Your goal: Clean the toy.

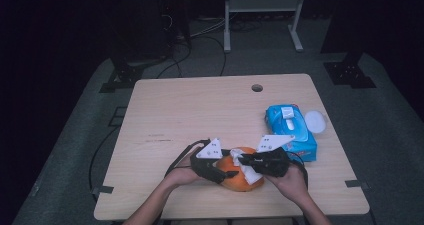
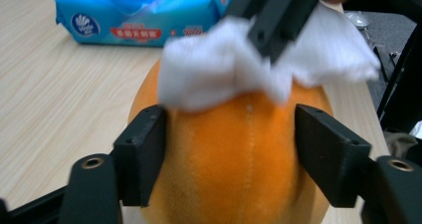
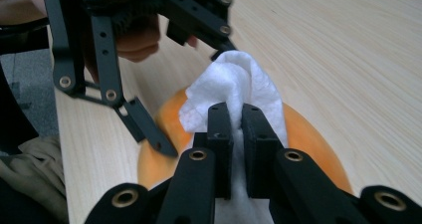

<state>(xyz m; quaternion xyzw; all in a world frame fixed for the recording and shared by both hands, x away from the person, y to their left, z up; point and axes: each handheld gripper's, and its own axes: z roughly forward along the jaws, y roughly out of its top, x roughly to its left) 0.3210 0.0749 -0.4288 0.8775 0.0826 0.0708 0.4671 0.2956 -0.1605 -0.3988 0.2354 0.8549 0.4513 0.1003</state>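
At the near edge of the pale wood-grain tabletop, the left gripper clamps the orange ball between its fingers, apparently to steady it for cleaning; the ball looks round, soft and velvety, with a faint seam. On top of it lies a crumpled white wipe, pinched tight in the closed fingers of the right gripper and pressed against the fuzzy surface. Farther right rests a glossy blue pack of wipes, its round lid flipped open.
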